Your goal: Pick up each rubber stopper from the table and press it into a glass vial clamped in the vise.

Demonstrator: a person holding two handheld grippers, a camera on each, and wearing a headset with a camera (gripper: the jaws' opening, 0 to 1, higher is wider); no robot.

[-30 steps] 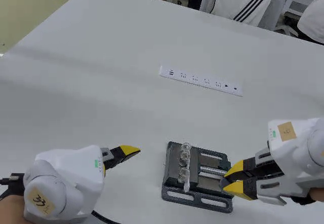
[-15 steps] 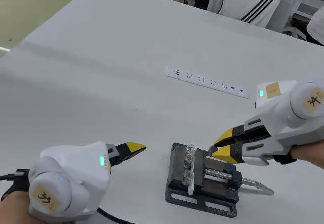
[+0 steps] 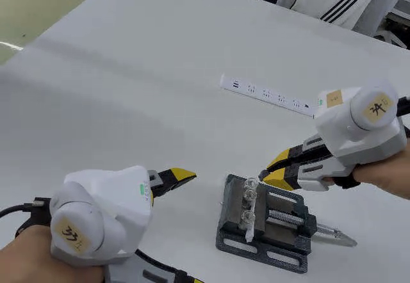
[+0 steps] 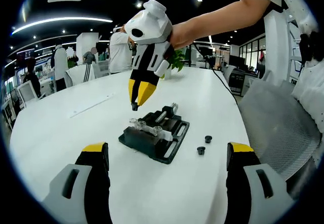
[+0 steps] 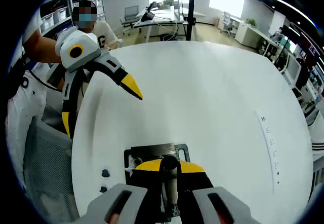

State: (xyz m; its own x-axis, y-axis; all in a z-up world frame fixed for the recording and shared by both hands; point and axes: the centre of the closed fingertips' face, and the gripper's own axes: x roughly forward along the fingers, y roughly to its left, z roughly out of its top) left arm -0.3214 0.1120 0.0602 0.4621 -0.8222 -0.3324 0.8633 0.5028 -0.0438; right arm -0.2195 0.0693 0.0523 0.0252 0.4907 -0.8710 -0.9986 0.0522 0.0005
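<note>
We are seeing the right gripper (image 3: 264, 175) lifting away from the near right end of the vise (image 3: 256, 248), where it sat low beside the screw a second ago, and swinging up toward the far left. Its tips are now hanging just above the far glass vial (image 3: 251, 184), apart from it. Its jaws are standing closer together than before, pinching a small dark rubber stopper (image 5: 169, 164). The vise handle (image 3: 334, 235), covered earlier, is now showing bare.

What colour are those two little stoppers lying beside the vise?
Black. The stoppers show best in the left gripper view, beside the vise.
</note>
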